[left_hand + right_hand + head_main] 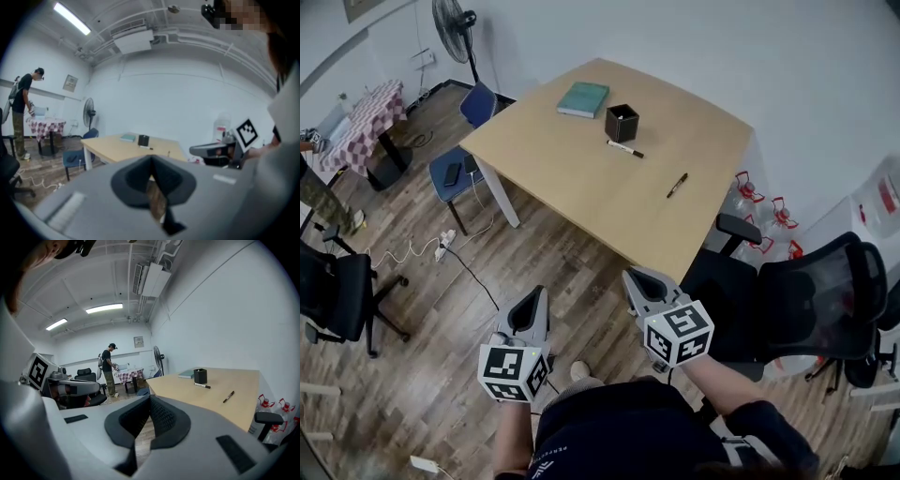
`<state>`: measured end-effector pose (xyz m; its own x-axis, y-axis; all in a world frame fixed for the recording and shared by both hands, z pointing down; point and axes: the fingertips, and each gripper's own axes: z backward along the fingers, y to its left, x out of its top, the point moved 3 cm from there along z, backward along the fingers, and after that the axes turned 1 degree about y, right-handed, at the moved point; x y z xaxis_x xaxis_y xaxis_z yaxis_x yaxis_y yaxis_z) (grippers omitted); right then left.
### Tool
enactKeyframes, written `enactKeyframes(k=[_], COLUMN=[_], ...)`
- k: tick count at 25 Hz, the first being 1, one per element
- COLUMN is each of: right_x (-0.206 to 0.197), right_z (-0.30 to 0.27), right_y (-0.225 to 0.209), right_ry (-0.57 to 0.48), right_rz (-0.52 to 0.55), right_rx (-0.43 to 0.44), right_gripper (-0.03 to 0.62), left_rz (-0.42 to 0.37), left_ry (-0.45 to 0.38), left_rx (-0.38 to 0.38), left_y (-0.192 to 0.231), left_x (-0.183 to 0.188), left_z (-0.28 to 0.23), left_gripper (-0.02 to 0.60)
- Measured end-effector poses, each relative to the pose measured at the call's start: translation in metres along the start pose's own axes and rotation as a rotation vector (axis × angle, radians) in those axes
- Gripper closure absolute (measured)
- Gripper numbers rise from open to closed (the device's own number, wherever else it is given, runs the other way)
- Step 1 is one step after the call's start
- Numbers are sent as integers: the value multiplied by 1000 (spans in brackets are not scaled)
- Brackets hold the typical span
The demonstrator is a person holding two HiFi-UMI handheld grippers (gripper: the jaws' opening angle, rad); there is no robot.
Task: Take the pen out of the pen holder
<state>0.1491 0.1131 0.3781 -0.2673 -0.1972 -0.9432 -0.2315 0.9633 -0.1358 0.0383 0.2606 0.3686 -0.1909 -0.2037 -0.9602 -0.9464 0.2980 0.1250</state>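
Two pens out flat on the desk (572, 187): white marker pen (624, 148) just in front of the black pen holder (622, 123), dark pen (677, 185) apart, nearer the right edge. Teal book (583, 99) beside the holder. Held low over the wood floor (441, 375), well short of the desk: left claw (532, 298) and right claw (635, 277), each pinched together on nothing (tips deskward). Black office chair (806, 300) close at right, blue chair (459, 169) by the left corner.

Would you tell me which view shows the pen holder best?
The head view: the pen holder is sharp, seen from above, open top visible. The right gripper view shows it small, side-on; the left gripper view, a blurry dark block.
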Motion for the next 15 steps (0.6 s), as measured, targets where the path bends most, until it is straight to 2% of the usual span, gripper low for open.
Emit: enactKeyframes(k=[7, 15], right_x=[9, 32], right_z=[-54, -83], right_y=[20, -1], right_ry=[-8, -21], right_rz=[-7, 25], right_rx=[-26, -58], right_gripper=[592, 592], left_rz=[-47, -41], left_ry=[35, 41], left_rx=[-46, -90], left_y=[54, 76], left_x=[2, 6], left_z=[-16, -44], left_gripper=[578, 578])
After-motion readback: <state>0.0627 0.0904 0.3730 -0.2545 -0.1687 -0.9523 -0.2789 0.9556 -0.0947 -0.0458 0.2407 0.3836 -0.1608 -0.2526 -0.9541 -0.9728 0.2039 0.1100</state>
